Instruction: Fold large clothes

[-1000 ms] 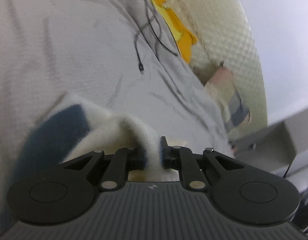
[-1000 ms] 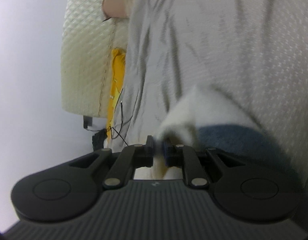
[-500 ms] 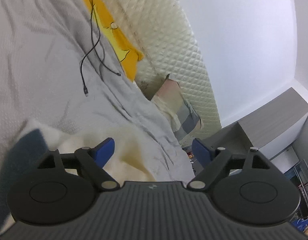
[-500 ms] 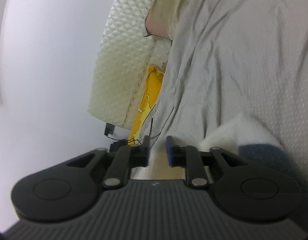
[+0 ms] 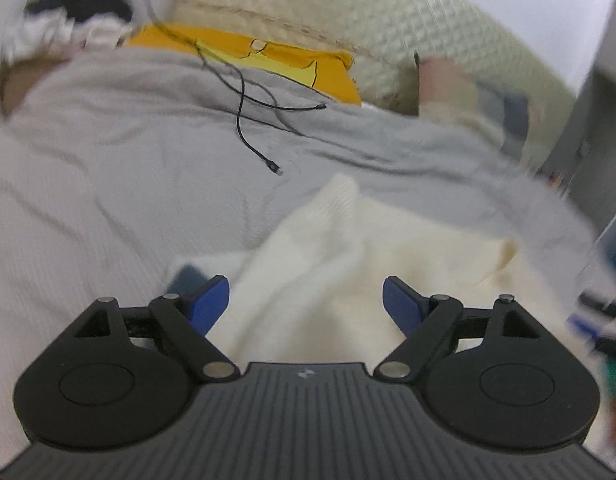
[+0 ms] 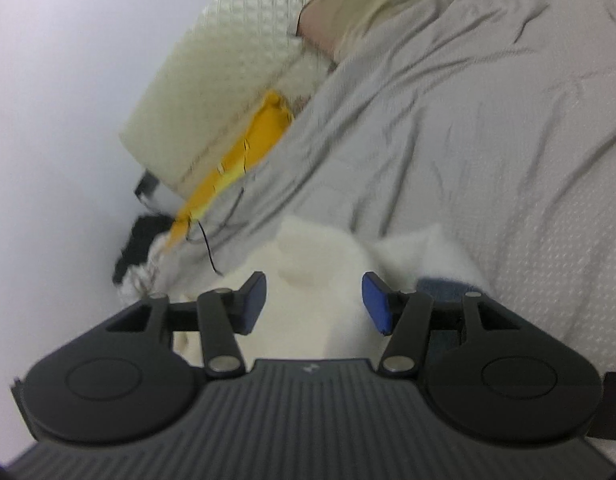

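**A:** Where is the garment?

**B:** A cream knit garment lies bunched on the bed, directly below and ahead of both my grippers. A dark blue panel of the same piece shows beside the right gripper. It rests on a grey bedsheet.

**A:** Are you holding it?

**B:** No. My left gripper stands wide open, blue pads clear of the cloth on either side. My right gripper is about half open, its jaws opening; the cream knit lies beneath the gap, but the pads do not press on it.

**A:** How will it handle?

**B:** I judge it soft, thick and limp, fairly light, and not slippery. It will sag and bunch if lifted at one point, so I would pinch it at two corners or along a hem, one gripper at each end, and take a full fold of knit, not a thin edge.

**A:** What surrounds it?

**B:** A thin black cable trails across the sheet beyond it. Further back lie a yellow cloth and a quilted cream headboard.

**A:** Any writing?

**B:** None I can read; the yellow cloth carries dark line marks only.
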